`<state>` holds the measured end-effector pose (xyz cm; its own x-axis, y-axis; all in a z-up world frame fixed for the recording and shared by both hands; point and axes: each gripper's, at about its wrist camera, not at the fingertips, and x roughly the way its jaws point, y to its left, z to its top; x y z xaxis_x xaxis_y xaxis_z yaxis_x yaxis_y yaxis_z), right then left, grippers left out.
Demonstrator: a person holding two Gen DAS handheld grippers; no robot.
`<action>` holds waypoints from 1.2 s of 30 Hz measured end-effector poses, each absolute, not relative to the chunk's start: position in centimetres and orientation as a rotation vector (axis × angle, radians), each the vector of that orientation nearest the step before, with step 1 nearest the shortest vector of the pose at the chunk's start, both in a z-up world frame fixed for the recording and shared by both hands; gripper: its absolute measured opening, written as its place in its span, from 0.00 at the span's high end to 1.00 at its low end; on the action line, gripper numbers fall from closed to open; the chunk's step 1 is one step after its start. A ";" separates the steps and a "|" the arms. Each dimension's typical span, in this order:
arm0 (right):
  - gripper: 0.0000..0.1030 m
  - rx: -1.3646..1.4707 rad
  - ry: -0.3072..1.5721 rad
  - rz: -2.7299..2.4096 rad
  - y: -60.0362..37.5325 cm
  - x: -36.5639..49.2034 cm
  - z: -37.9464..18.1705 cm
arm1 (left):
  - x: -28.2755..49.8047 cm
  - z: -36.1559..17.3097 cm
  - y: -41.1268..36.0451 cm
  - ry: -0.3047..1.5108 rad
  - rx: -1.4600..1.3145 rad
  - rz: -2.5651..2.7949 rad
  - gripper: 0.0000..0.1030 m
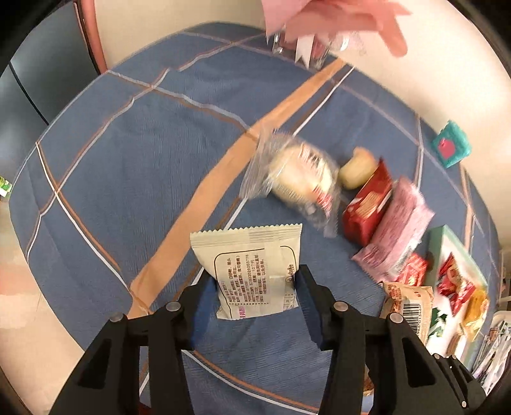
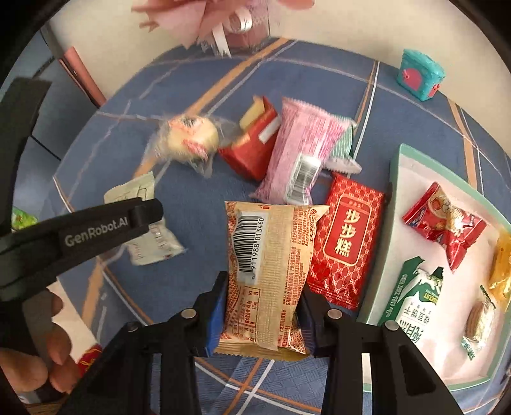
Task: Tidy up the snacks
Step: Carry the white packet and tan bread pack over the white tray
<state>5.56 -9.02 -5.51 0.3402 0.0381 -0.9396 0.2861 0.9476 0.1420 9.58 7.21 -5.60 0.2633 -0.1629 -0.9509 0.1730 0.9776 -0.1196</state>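
Note:
My left gripper [image 1: 255,287] is shut on a cream snack packet [image 1: 252,265] with its printed back facing me, held over the blue plaid tablecloth [image 1: 127,166]. In the right wrist view the same left gripper [image 2: 140,217] shows from the side with that cream packet [image 2: 150,242] under its tip. My right gripper [image 2: 263,306] is shut on a tan and orange packet [image 2: 268,255] with a barcode. A tray with a teal rim [image 2: 396,191] lies to the right and holds a red candy packet [image 2: 447,220] and a green and white packet [image 2: 412,306].
Loose on the cloth lie a clear-wrapped round pastry [image 2: 188,137], a red box [image 2: 252,147], a pink packet [image 2: 300,153] and a flat red packet [image 2: 348,239]. A teal box [image 2: 418,75] and a vase with pink wrapping [image 2: 242,28] stand at the back. A hand [image 2: 54,351] holds the left gripper.

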 end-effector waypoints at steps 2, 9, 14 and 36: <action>0.59 0.313 1.195 -0.163 -9.3 4.9 -4.6 | 9.5 -4.9 7.4 1.259 -0.005 -0.238 0.50; 0.59 0.334 1.151 -0.170 -9.9 3.8 -1.8 | 9.1 -2.9 7.1 1.199 -0.024 -0.248 0.50; 0.59 0.338 1.149 -0.175 -10.0 3.2 -1.4 | 8.7 -2.5 6.4 1.180 -0.026 -0.257 0.50; 0.59 0.541 1.043 -0.484 -23.2 -4.9 -1.2 | 0.4 0.7 -5.6 1.099 0.163 -0.554 0.50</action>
<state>-4.90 -23.18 -1.18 0.4230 -0.1173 -0.8985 0.6099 0.7702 0.1866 0.45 -5.65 0.66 0.3349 -0.3431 -0.8776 0.5007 0.8538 -0.1428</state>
